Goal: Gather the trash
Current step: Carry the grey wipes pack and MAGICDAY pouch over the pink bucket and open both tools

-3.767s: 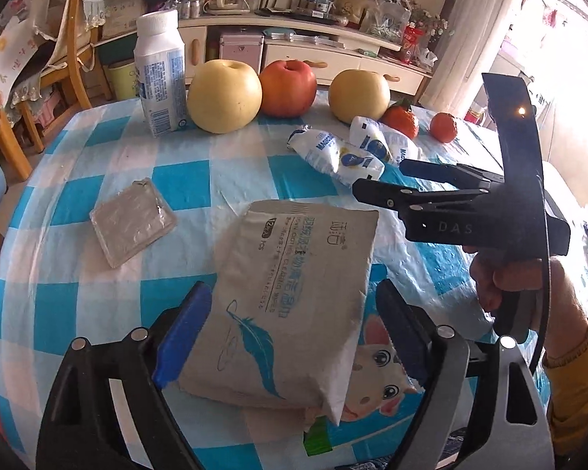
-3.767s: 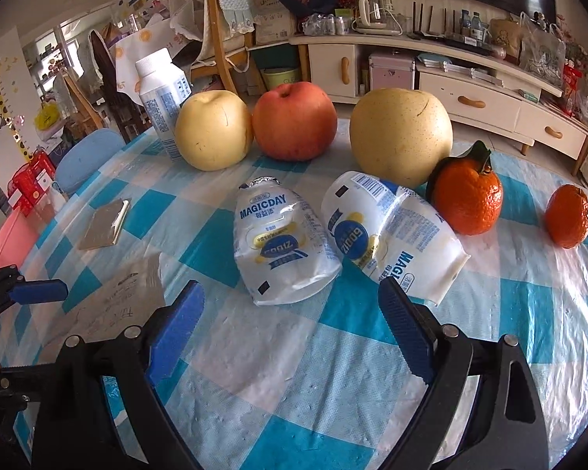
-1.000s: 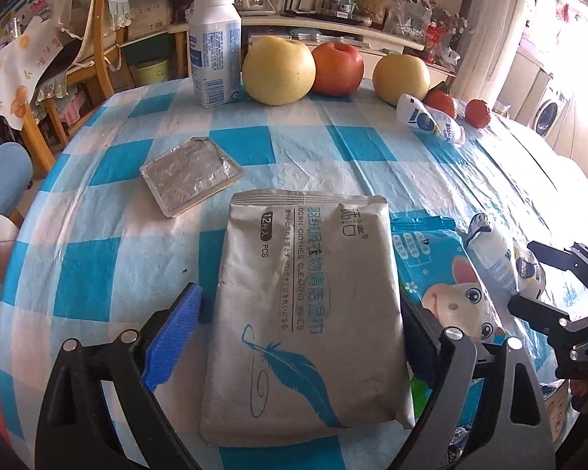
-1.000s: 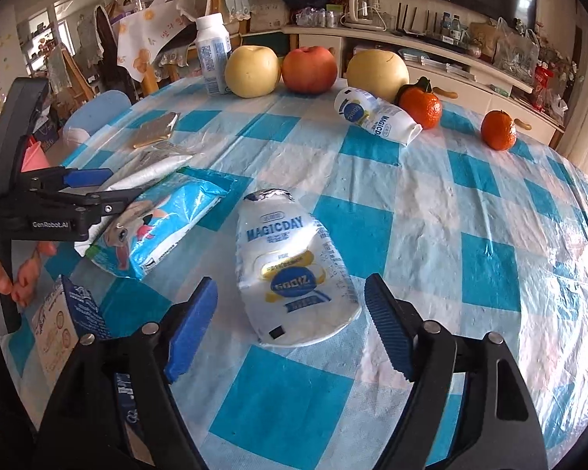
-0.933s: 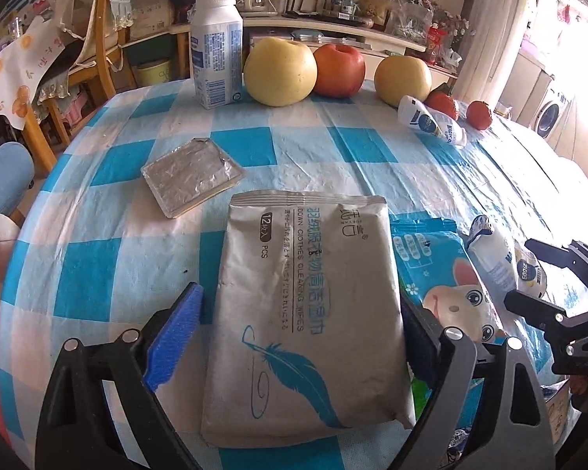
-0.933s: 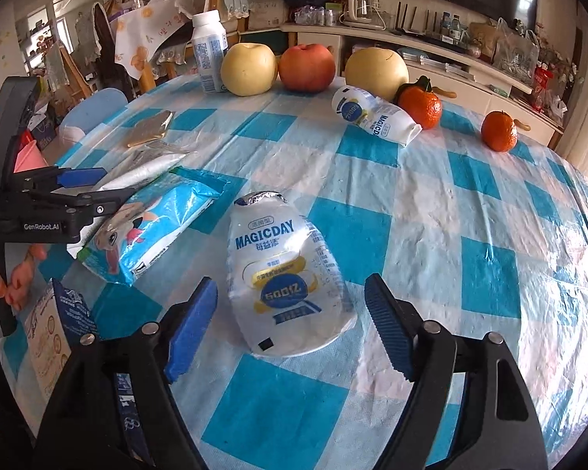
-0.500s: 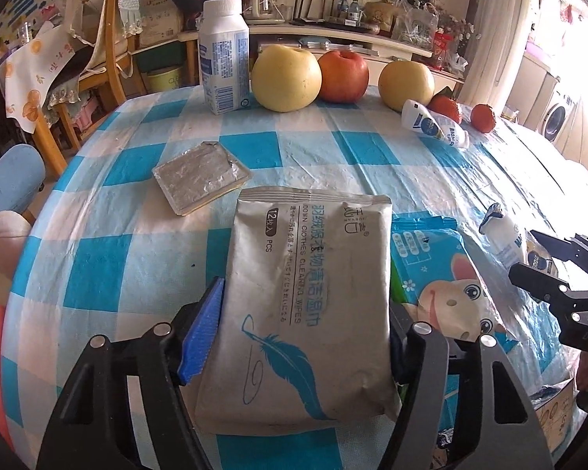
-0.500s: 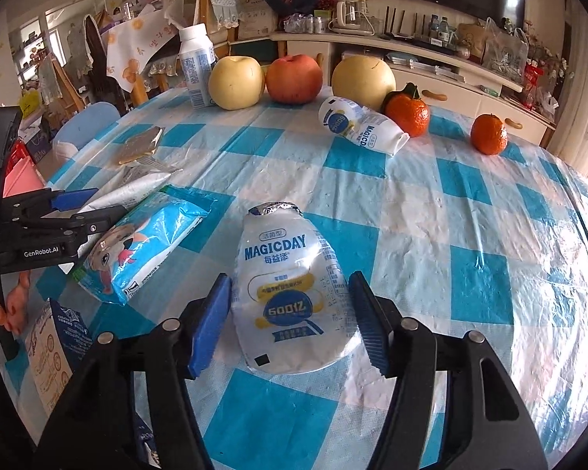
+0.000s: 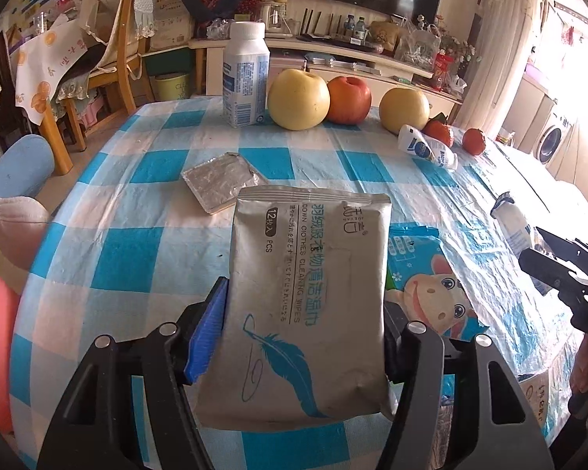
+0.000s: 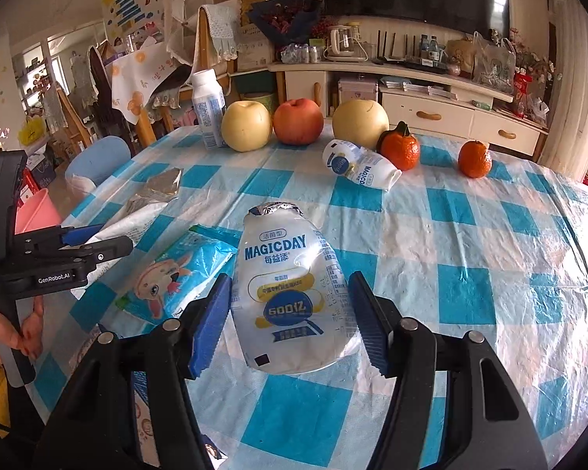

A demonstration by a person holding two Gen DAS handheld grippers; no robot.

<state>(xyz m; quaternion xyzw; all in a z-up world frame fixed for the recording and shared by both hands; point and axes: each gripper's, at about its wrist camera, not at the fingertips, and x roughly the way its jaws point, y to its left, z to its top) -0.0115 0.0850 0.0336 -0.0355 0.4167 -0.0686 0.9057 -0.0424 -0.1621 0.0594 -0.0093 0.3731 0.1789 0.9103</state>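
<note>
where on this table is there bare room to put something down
Bare checked cloth lies on the table's right side, past the oranges and the lying pouch. Crowded: the fruit row at the back, and the packets front left.

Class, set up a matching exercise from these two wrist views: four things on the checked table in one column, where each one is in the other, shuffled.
1. wipes pack
2. MAGICDAY pouch
3. foil packet
4. milk bottle

A. left of the yellow apple
B. between the right fingers
C. between the left fingers
D. flat, beyond the wipes pack

Pairs: 1-C, 2-B, 3-D, 4-A
</note>
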